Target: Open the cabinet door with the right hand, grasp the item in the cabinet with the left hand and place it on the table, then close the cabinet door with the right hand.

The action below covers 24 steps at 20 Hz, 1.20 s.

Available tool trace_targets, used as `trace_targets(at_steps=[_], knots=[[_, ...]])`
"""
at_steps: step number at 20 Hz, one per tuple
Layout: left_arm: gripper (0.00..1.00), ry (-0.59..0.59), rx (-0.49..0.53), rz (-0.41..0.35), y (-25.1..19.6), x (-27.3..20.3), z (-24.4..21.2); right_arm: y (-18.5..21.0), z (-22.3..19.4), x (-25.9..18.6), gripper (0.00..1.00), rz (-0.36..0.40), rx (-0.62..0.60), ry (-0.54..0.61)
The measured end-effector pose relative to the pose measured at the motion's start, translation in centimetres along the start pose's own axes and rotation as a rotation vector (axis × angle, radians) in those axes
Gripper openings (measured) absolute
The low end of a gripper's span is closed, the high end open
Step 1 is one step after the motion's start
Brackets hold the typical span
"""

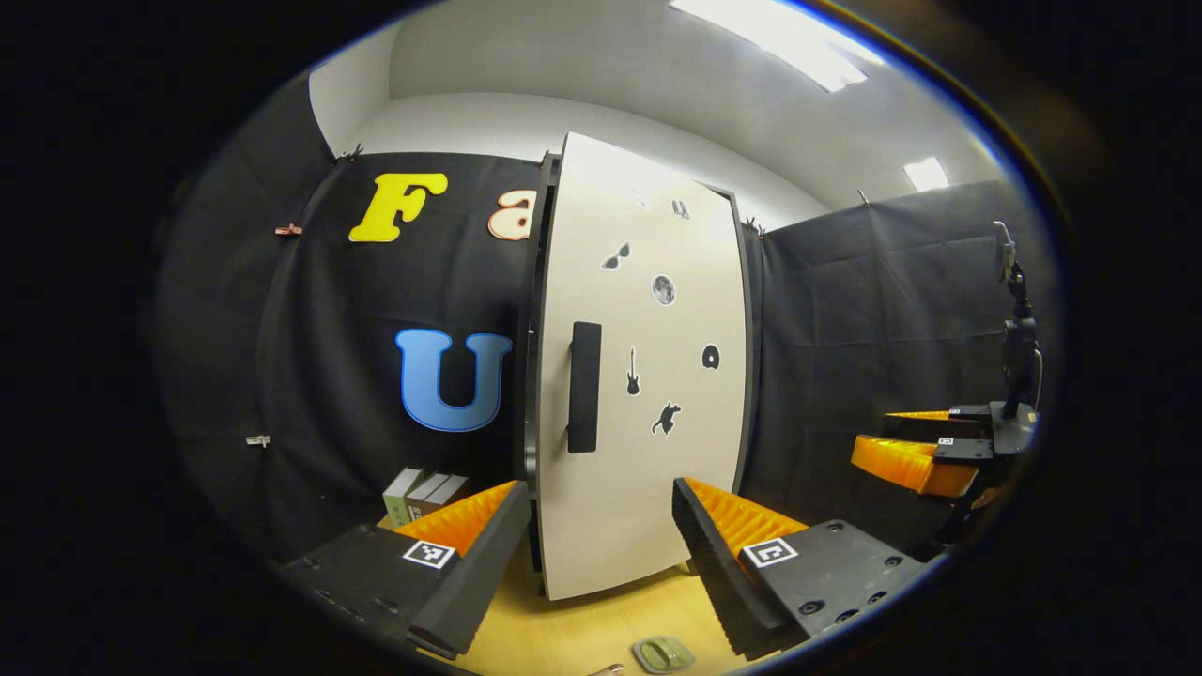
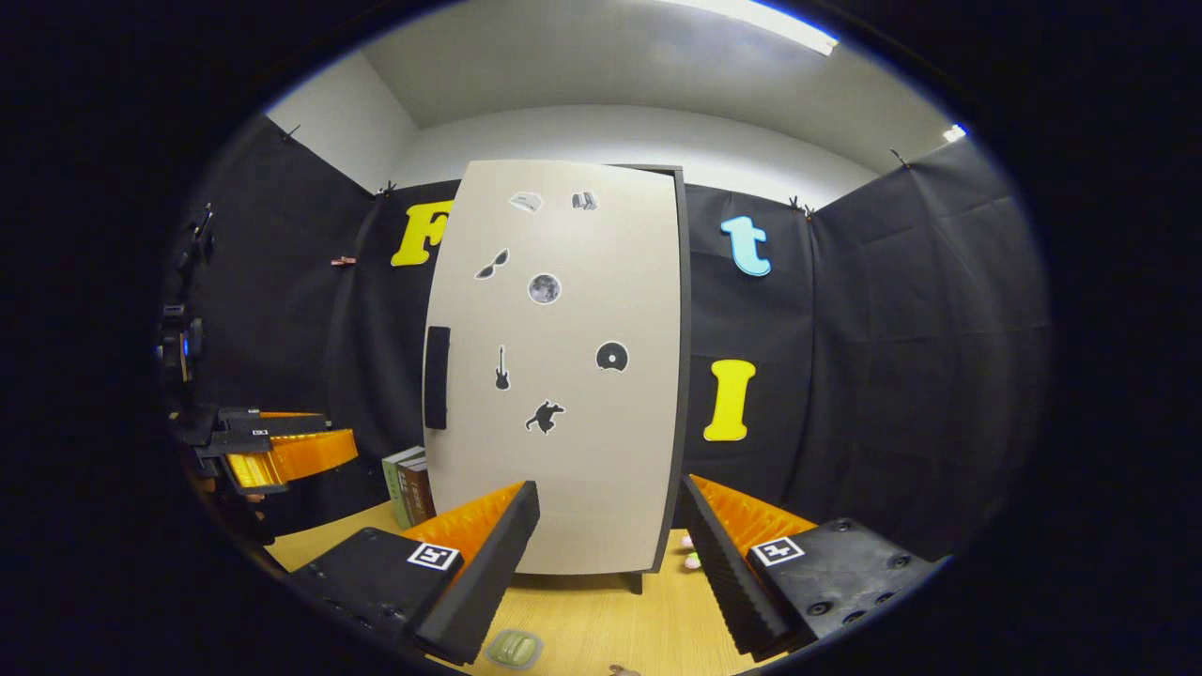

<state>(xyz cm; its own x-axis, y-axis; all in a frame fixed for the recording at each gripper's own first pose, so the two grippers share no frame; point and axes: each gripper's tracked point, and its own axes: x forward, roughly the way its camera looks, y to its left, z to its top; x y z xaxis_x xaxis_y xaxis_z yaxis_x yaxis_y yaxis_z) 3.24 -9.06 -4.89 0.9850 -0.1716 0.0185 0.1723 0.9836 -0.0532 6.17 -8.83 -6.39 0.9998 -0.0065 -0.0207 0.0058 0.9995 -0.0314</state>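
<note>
- Cabinet door [image 2: 563,376] is seen shut, so the item inside is hidden and can't be made out.
- Left gripper [image 1: 596,554] is held open, well short of the door handle [image 1: 584,387].
- Right gripper [image 2: 610,554] is spread wide too, nothing held.
- Books [image 2: 408,486] are stood on the table [image 2: 582,620] beside the cabinet.

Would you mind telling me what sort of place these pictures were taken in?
Probably a recording booth: black cloth walls surround a wooden table holding a small cabinet with a stickered door, under office ceiling lights.

closed cabinet door [image 2: 563,376] ahead
</note>
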Motion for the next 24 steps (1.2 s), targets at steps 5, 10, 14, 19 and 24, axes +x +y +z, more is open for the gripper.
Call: trace_targets(at_steps=[5,10,14,19,24], knots=[[0.95,0.002,0.005,-0.005,-0.4,0.3,0.0,-0.4,0.3,-0.3,0.96,-0.012,-0.011,-0.005],[0.95,0.011,0.017,-0.004,-0.5,0.5,-0.2,-0.4,0.4,-0.3,0.96,-0.005,-0.014,-0.004],[0.95,0.033,0.013,0.008,-0.4,0.7,-1.0,-0.3,0.5,-0.1,0.96,0.01,-0.024,-0.002],[0.95,0.027,0.019,0.018,0.0,1.2,-0.6,-0.5,0.8,0.4,0.96,0.017,-0.024,-0.008],[0.95,0.04,0.029,0.02,0.2,1.6,-0.9,-0.4,0.6,1.1,0.96,0.02,-0.025,-0.009]])
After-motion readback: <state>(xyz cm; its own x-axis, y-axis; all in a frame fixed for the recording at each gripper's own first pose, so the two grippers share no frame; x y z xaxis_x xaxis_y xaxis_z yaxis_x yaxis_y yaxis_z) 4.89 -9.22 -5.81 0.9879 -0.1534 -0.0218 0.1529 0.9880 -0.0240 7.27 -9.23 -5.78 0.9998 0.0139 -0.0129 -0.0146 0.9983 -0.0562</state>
